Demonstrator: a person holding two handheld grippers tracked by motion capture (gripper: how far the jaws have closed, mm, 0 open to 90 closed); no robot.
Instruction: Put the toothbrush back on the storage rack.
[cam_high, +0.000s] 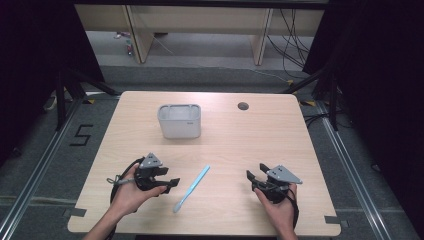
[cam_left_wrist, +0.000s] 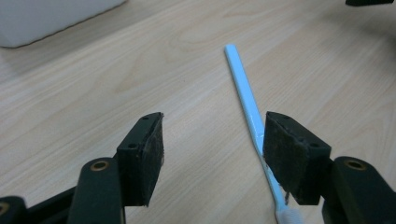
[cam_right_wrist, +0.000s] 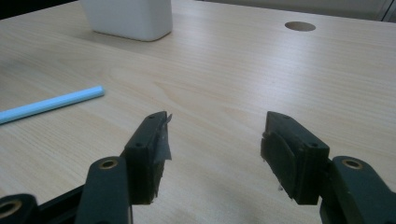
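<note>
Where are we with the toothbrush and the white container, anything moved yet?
Nothing looks done: the blue toothbrush lies flat on the table, the white container apart from it. In hand: nothing; left tool open beside the handle, right tool open over bare wood. Left: any grasp and move.

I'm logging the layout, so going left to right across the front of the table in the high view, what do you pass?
Left black claw in the person's left hand → light blue toothbrush lying flat → right black claw in the right hand.
</note>
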